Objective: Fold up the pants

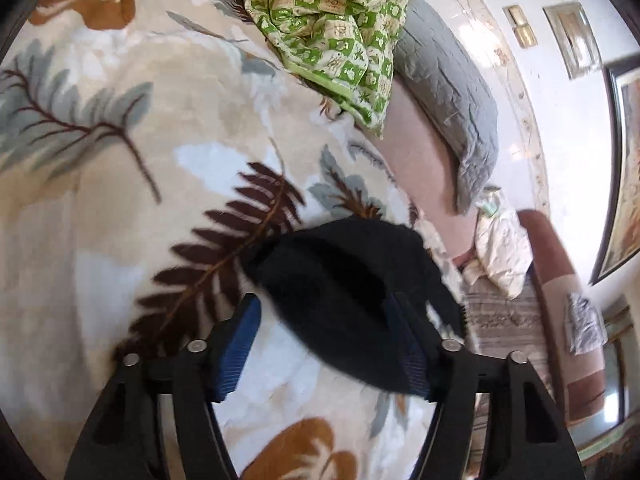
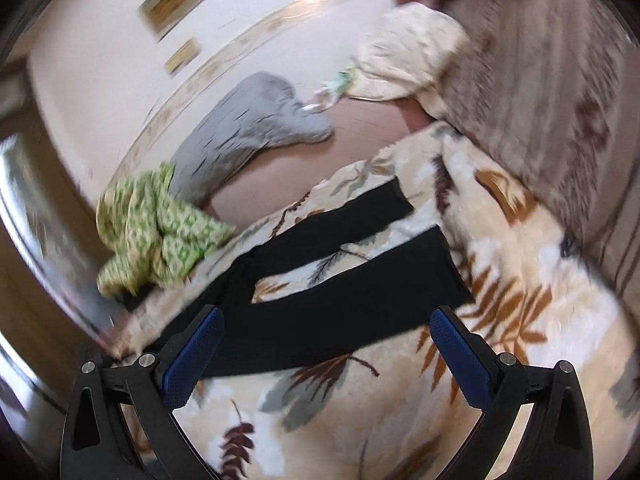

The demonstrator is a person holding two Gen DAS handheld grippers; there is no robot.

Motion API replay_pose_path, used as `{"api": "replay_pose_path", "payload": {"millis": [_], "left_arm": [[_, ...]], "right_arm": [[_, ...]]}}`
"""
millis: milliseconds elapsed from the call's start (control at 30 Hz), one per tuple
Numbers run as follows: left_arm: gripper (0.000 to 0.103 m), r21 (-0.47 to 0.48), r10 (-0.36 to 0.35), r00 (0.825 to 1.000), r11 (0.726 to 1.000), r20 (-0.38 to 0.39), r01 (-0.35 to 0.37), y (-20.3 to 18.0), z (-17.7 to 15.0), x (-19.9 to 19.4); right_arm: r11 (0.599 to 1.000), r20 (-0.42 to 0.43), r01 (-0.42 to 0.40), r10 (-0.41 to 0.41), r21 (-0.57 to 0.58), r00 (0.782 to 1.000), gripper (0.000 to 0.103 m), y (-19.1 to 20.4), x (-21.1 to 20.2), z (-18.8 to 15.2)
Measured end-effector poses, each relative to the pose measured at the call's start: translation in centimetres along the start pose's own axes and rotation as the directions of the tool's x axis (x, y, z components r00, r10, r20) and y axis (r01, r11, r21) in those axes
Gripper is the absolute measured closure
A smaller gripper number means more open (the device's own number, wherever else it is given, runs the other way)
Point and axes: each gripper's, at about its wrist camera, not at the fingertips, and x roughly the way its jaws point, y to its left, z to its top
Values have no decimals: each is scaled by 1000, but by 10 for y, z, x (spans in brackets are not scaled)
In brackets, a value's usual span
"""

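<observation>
While spread on blanket (image 2: 400, 380): pants (image 2: 320, 312); both tools (left (image 1: 324, 344), right (image 2: 324, 356)) agape.

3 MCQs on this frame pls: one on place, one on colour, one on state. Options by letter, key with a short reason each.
1. Where do the pants lie?
A. on the leaf-print blanket
B. on the grey pillow
C. on a bare wooden floor

2. What colour are the pants?
A. green and white
B. grey
C. black

3. How do the pant legs lie in the right wrist view?
A. stacked one on the other
B. spread apart with blanket showing between them
C. rolled into a ball

Key:
1 A, leaf print shows all around the dark fabric.
2 C, the fabric is black in both views; green belongs to the crumpled patterned cloth beside them.
3 B, a wedge of blanket separates the two legs, so no fold is made there yet.
</observation>
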Motion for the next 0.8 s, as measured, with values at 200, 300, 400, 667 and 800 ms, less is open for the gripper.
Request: {"api": "replay_pose_path", "payload": {"millis": [200, 300, 400, 667, 800], "left_arm": [[32, 154, 118, 993, 981, 21, -120, -27, 0, 8], [32, 244, 132, 989, 959, 61, -143, -37, -2, 16], [33, 243, 91, 993, 964, 71, -106, -38, -6, 8], [80, 244, 65, 989, 965, 131, -95, -27, -13, -7], [82, 245, 86, 986, 962, 142, -119, -28, -18, -6]], "right_arm": [[1000, 5, -22, 22, -2, 1000, 0, 2, -2, 7], [1000, 7, -29, 29, 8, 1000, 0, 1, -5, 7], [1000, 4, -21, 21, 9, 1000, 0, -5, -8, 5], [996, -37, -46, 49, 74, 998, 0, -21, 3, -5], [970, -38, -65, 75, 235, 996, 0, -55, 6, -3]]}}
